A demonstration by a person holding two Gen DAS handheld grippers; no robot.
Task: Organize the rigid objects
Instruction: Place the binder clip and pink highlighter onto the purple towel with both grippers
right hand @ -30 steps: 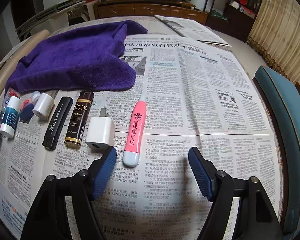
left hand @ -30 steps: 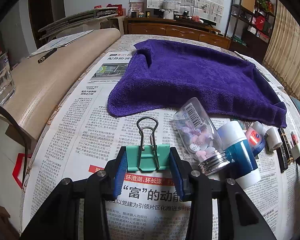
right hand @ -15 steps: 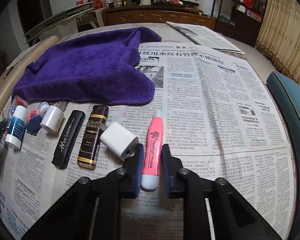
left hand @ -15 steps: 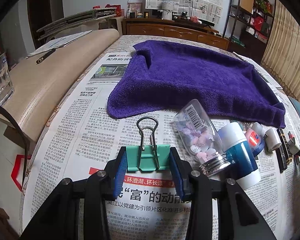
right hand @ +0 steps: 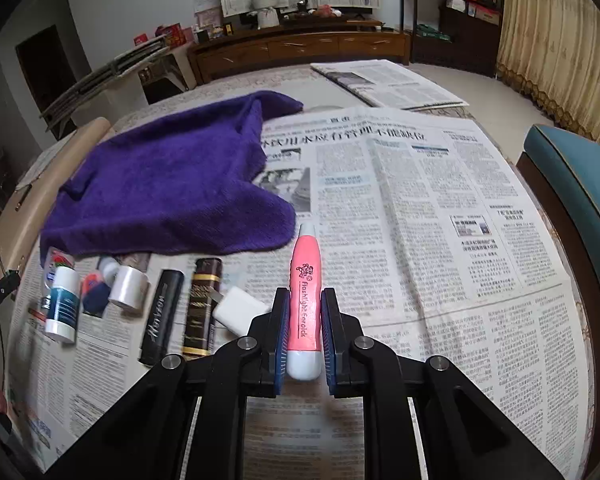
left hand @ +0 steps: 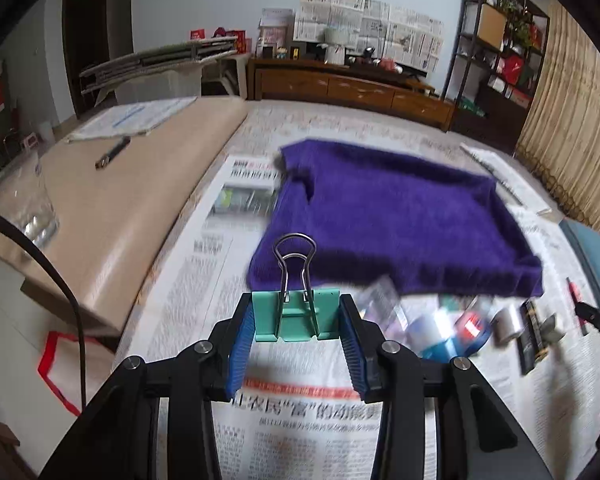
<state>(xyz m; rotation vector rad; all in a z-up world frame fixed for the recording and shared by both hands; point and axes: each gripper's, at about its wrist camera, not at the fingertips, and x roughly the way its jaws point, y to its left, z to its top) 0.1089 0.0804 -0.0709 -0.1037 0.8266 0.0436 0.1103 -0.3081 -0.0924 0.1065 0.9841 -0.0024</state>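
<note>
Left wrist view low over the tabletop [left hand: 180, 288], facing the sideboard, right wrist view likewise, both sharing the purple towel [left hand: 400, 216] [right hand: 172, 188]

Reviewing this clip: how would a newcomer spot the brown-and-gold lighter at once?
Start at the purple towel on the newspaper-covered table, then drop to the row of small items lying along its near edge. The brown-and-gold lighter lies there between the black case and the white charger plug; only it carries gold lettering on dark brown.
</note>
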